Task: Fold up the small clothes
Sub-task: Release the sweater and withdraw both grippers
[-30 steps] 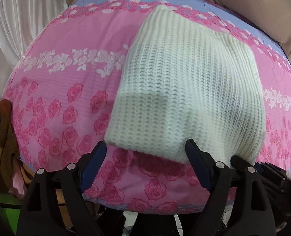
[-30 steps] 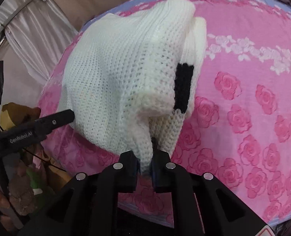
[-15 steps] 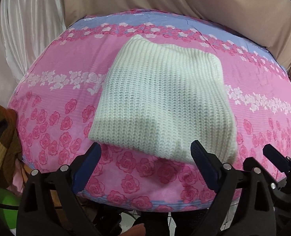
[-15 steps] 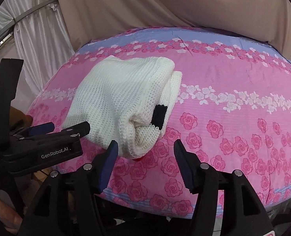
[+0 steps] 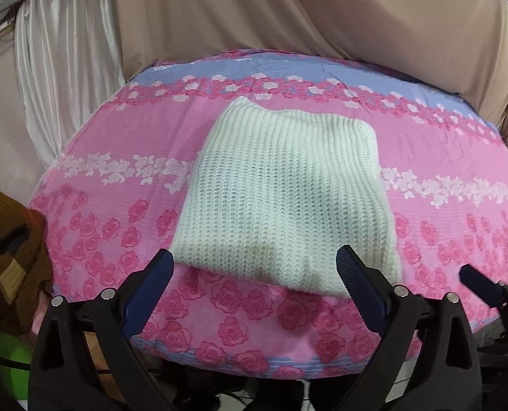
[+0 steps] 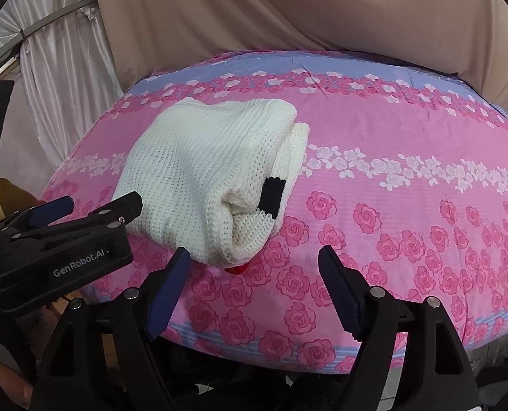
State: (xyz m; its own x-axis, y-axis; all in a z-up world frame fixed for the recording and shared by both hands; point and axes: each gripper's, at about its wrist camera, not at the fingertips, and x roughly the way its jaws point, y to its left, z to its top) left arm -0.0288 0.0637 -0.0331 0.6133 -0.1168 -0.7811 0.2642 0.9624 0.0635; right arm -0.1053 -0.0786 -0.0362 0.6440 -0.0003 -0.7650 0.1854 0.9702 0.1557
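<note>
Both of my grippers are now standing back from the white knitted garment [image 5: 285,202], which was filling much more of each view one second ago, and the right gripper [image 6: 254,287], then pinching its near corner, is no longer touching it.

Starting from the biggest thing, the pink rose-patterned bedspread [image 6: 408,226] is covering the whole surface, with a blue band along its far edge at 12 o'clock. The garment is lying folded on this bedspread, a little toward 11 o'clock in the right wrist view and near the middle in the left wrist view. Its rolled open end is facing my right gripper, and a small black label [image 6: 271,193] is showing on this end at about 3 o'clock of the garment.

My left gripper [image 5: 254,281] is standing wide, its jaws having just been opening, with only the near edge of the garment showing between them and the pads not pressing it. My right gripper is also wide, its jaws having just been opening, and nothing is held between them.
</note>
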